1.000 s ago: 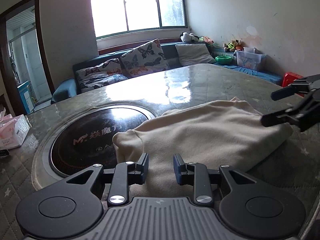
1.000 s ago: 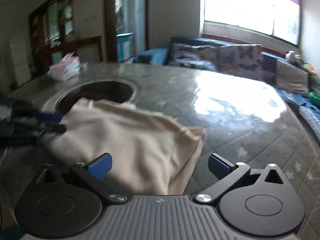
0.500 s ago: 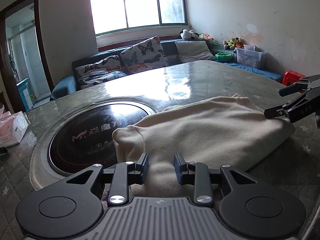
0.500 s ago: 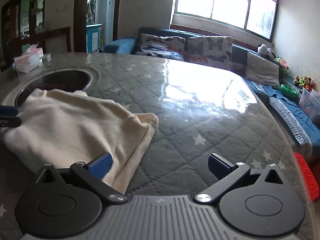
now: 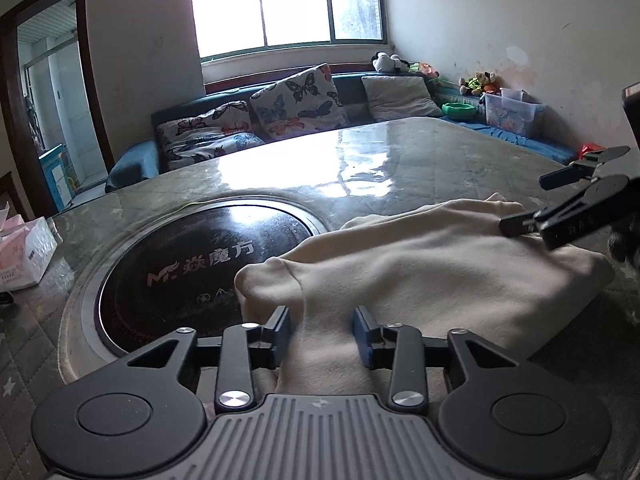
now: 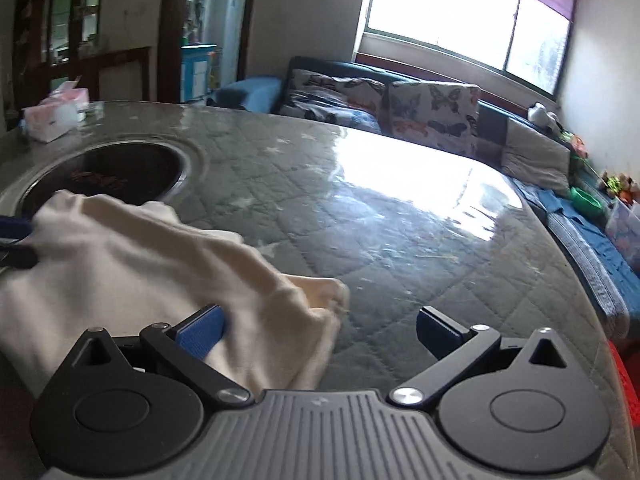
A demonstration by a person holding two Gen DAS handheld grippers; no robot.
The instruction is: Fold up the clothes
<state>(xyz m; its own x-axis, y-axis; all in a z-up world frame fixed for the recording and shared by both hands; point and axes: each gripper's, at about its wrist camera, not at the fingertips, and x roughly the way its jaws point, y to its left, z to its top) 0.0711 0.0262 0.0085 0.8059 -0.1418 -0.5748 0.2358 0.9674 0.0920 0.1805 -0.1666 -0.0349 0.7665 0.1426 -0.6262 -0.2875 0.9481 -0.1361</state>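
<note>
soft cream garment (image 5: 420,276), glossy quilted table (image 5: 400,160)

Left gripper (image 5: 321,330) is pointing downward, its jaws opening, cloth lying between the pads without being pressed. Right gripper (image 6: 320,326) is angling downward with jaws standing wide apart, gripping nothing

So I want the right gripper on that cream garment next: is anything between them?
Nothing visible. The right gripper stands open right at the cream garment, whose corner lies between its jaws; only bare quilted table cover lies beside it.
</note>
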